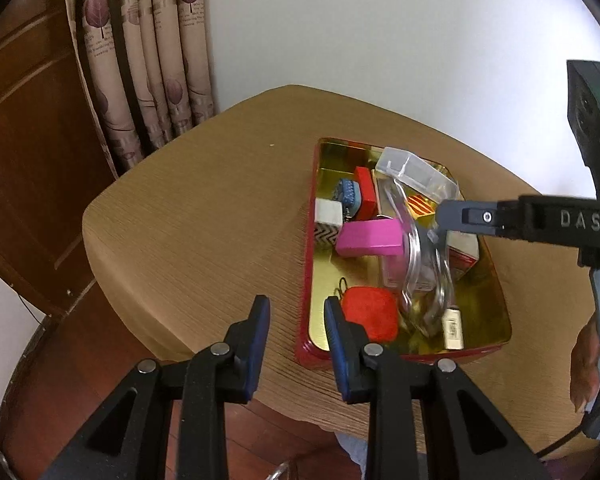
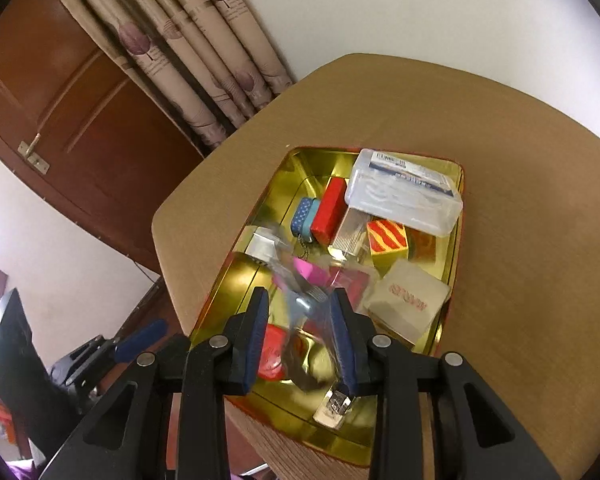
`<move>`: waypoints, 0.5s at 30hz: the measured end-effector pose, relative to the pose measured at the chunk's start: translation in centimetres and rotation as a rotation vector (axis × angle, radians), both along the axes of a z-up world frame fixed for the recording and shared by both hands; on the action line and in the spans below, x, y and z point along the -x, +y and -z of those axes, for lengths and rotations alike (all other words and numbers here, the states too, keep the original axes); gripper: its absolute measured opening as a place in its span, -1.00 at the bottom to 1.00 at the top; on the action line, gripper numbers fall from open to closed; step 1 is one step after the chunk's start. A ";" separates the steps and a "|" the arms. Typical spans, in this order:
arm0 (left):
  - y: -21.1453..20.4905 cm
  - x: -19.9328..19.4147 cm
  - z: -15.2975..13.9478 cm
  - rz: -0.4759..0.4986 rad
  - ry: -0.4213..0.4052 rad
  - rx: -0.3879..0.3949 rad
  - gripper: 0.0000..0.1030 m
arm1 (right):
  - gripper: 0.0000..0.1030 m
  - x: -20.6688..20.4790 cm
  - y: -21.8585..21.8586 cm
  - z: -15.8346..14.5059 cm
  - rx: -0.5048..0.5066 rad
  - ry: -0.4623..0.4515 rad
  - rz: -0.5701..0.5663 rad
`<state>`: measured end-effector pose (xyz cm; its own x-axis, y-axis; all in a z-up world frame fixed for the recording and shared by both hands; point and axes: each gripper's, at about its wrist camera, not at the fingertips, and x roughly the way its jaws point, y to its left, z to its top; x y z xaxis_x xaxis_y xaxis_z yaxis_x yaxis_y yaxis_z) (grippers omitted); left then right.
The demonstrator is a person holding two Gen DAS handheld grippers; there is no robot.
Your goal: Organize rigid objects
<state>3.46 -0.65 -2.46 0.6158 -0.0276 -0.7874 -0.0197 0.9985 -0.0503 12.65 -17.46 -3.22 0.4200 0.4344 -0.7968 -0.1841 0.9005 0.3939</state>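
my right gripper point(image 2: 300, 312) pinches a clear plastic disc point(image 1: 424, 264) over the middle of the gold tin point(image 1: 496, 280), which sits on the table point(image 1: 204, 208). my left gripper point(image 1: 297, 322) hangs narrow and empty at the tin's near-left rim, just beside the red pad point(image 1: 370, 314). a pink block point(image 1: 370, 237) and clear box point(image 2: 404, 192) lie in the tin.
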 end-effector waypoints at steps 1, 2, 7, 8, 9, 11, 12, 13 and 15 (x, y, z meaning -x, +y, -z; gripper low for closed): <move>0.1 0.0 0.0 -0.001 -0.001 0.002 -0.45 | -0.39 -0.1 0.0 -0.1 0.003 -0.003 0.005; 0.1 0.1 0.0 0.000 0.000 0.003 -0.45 | -0.39 -0.2 0.1 -0.1 -0.004 -0.005 0.007; 0.2 -0.1 0.3 -0.002 0.005 -0.015 -0.45 | -0.31 0.7 -0.8 -1.4 -0.040 -0.079 0.043; 0.2 -0.1 0.3 -0.002 0.006 -0.016 -0.45 | -0.24 1.2 -1.2 -1.6 -0.031 -0.100 0.063; 0.3 -0.2 0.4 -0.004 0.006 -0.015 -0.45 | -0.14 1.9 -2.0 -2.0 -0.010 -0.124 0.094; 0.3 -0.2 0.3 -0.009 0.003 -0.016 -0.45 | -0.05 3.9 -4.5 -2.2 0.032 -0.162 0.160; 0.3 -0.2 0.3 -0.012 0.002 -0.019 -0.45 | 0.12 4.5 -5.4 -2.1 0.063 -0.169 0.185; 0.2 -0.1 0.3 -0.015 -0.001 -0.025 -0.45 | 0.32 5.7 -7.0 -1.6 0.129 -0.172 0.221; 0.1 0.0 0.2 -0.015 -0.002 -0.032 -0.45 | 0.44 8.1 -10.6 -0.1 0.259 -0.164 0.304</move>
